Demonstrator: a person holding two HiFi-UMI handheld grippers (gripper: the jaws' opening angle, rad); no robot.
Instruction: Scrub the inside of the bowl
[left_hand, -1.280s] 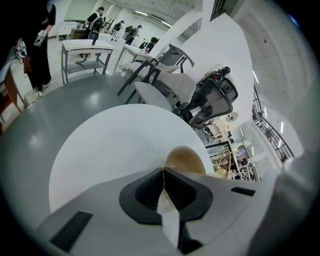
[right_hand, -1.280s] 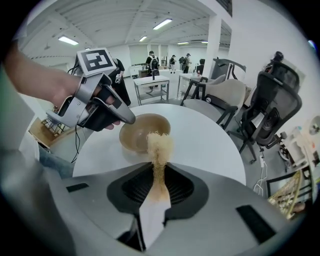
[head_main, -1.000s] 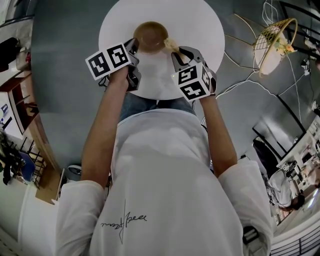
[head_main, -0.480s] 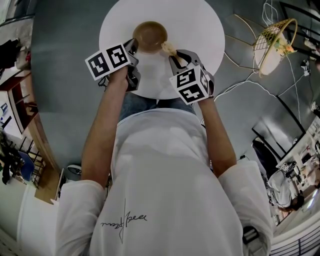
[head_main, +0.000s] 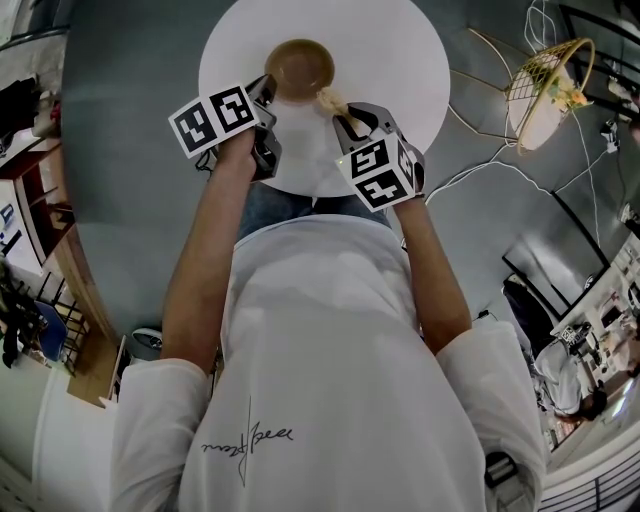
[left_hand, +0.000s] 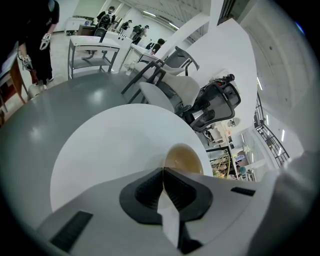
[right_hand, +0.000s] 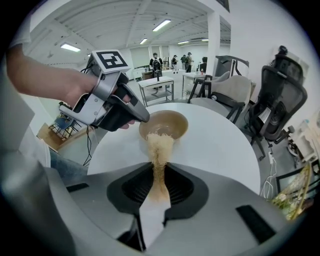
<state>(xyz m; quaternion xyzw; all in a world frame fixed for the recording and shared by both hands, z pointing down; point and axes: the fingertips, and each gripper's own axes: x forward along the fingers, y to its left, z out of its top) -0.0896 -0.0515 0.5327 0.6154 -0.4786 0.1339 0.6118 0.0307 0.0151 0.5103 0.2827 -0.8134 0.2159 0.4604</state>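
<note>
Tan scrubber (right_hand: 159, 145) clamped in your right claw (right_hand: 160, 175) may tip the bowl (right_hand: 172, 122) if your rim-pinching left claw (left_hand: 163, 172) slips.

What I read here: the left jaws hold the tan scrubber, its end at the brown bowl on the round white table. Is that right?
One thing is off: the scrubber is not in the left jaws. The right gripper has its jaws shut on the tan scrubber, as the right gripper view shows. Its end is at the brown bowl on the round white table.
</note>
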